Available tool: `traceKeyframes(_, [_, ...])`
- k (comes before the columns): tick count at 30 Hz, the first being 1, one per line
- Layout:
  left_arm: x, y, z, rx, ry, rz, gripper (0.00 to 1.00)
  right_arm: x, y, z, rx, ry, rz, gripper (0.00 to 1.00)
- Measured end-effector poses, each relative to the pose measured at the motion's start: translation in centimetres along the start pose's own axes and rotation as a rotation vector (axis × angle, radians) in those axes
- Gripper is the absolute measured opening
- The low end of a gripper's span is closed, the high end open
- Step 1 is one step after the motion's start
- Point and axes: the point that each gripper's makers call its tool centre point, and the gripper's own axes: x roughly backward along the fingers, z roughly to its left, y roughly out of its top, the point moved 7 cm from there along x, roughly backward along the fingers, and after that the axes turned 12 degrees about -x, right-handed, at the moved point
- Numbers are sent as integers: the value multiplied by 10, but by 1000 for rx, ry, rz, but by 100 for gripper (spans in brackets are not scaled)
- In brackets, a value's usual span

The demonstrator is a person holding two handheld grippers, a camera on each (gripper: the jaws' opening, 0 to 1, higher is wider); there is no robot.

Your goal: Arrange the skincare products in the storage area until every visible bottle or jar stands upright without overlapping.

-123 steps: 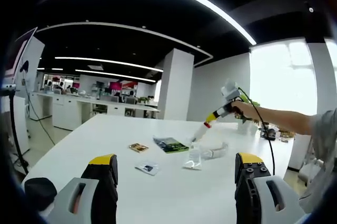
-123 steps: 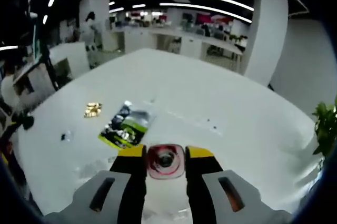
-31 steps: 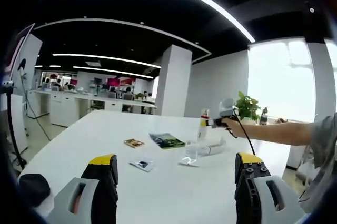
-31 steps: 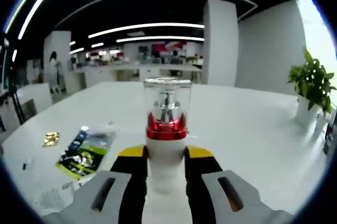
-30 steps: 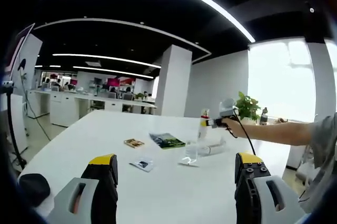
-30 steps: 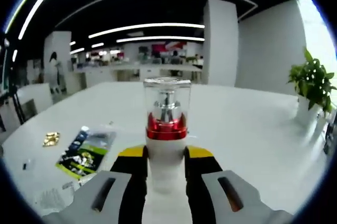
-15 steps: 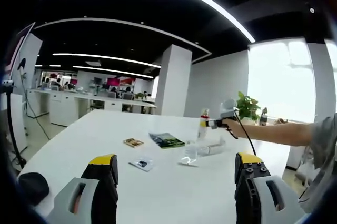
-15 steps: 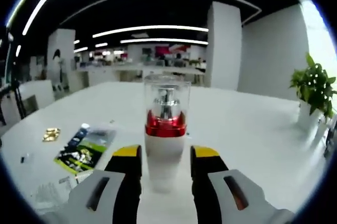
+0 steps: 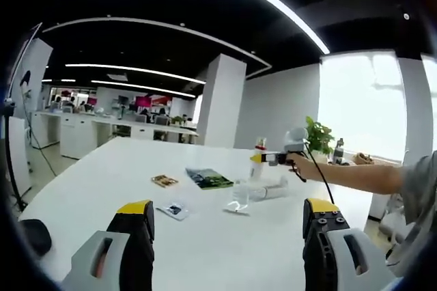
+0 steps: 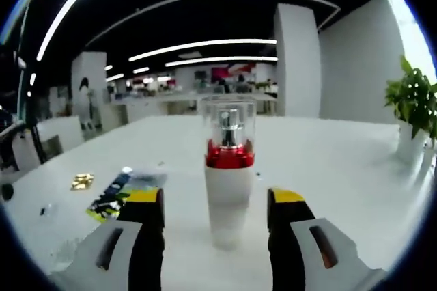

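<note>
A white pump bottle (image 10: 229, 195) with a red collar and clear cap stands upright on the white table (image 10: 341, 182). My right gripper (image 10: 217, 202) is open, one jaw on each side of the bottle and neither touching it. In the left gripper view the same bottle (image 9: 259, 169) stands at the far side of the table, with the right gripper (image 9: 262, 158) around it, held by a person's hand (image 9: 298, 162). A small clear bottle (image 9: 239, 195) stands nearby, and a clear tube (image 9: 272, 190) lies on its side. My left gripper (image 9: 227, 236) is open and holds nothing.
A green packet (image 9: 208, 179), a gold sachet (image 9: 164, 181) and a small sachet (image 9: 173, 209) lie flat on the table (image 9: 82, 202). A black object (image 9: 31, 244) sits at the near left edge. A potted plant (image 10: 413, 110) stands at the far right.
My right gripper turned the pump bottle upright, then opened, let go of it and drew back slightly. The left gripper stayed open, its view shifting only a little.
</note>
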Motion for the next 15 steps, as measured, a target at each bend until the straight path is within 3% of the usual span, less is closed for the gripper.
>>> traceKeyframes(8, [-21,7,1,-54,-26,15,92,14,-2,9,3,60,-29,60])
traceKeyframes(15, [-48,10,4,-109,-39,63,91,40,-19,22,13,121,-28,60])
